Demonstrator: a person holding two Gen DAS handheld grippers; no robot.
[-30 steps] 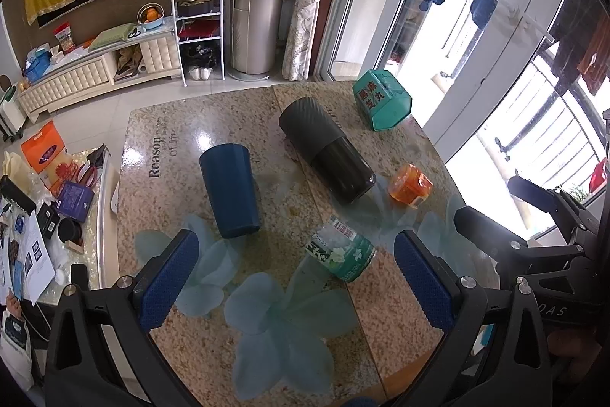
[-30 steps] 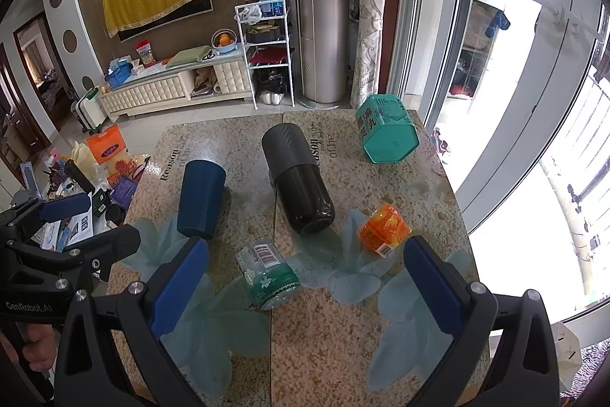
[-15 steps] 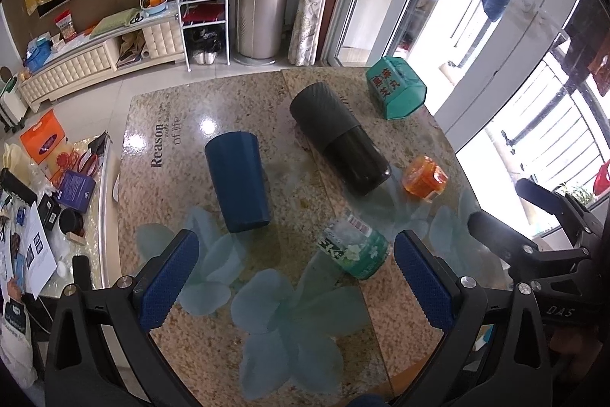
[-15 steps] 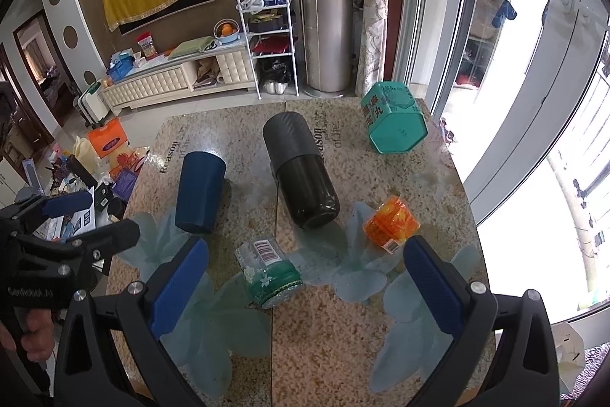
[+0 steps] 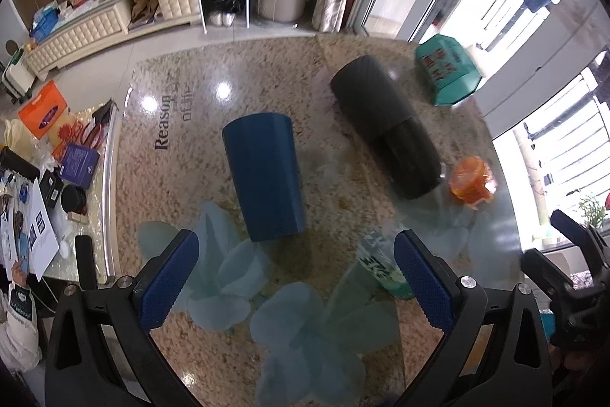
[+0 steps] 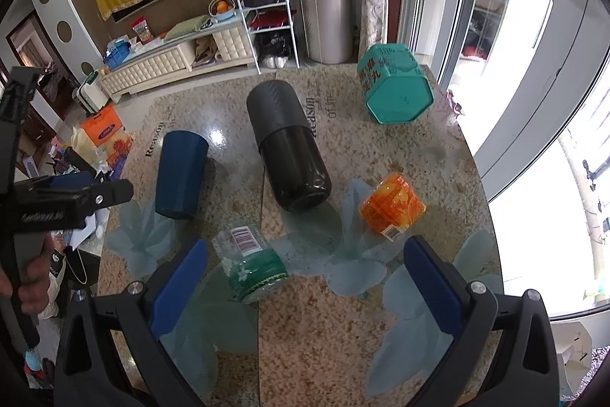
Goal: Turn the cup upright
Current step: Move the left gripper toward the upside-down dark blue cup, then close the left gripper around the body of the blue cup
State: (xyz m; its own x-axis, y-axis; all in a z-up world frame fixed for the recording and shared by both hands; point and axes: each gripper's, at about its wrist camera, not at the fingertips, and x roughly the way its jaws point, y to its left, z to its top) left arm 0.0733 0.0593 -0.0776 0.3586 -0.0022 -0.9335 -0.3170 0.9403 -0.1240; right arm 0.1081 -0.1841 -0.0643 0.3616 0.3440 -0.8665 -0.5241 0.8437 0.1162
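Granite table [image 5: 183, 185], printed with pale blue flower shapes, carries everything. Largest on it is the black cylinder [image 6: 288, 143], lying on its side near the middle toward the far edge, with its glossy end pointing toward the near edge. Next comes the blue cup [image 5: 265, 176], also on its side, toward the left edge of the table and well apart from the cylinder; whether its mouth or its base faces the near edge cannot be told. A teal hexagonal tin [image 6: 394, 86] is tipped over at the far right corner. An orange jar [image 6: 392, 206] lies on its side toward the right edge, just beside the cylinder's glossy end. A small green-labelled jar [image 6: 253, 264] lies near the middle of the near edge.

Left gripper [image 5: 295, 281] hovers above the table with its blue-padded jaws spread wide and holding nothing; the cup lies just beyond the gap between them. Right gripper [image 6: 305, 287] is likewise wide apart and empty, and the green-labelled jar sits between its fingers in that view.
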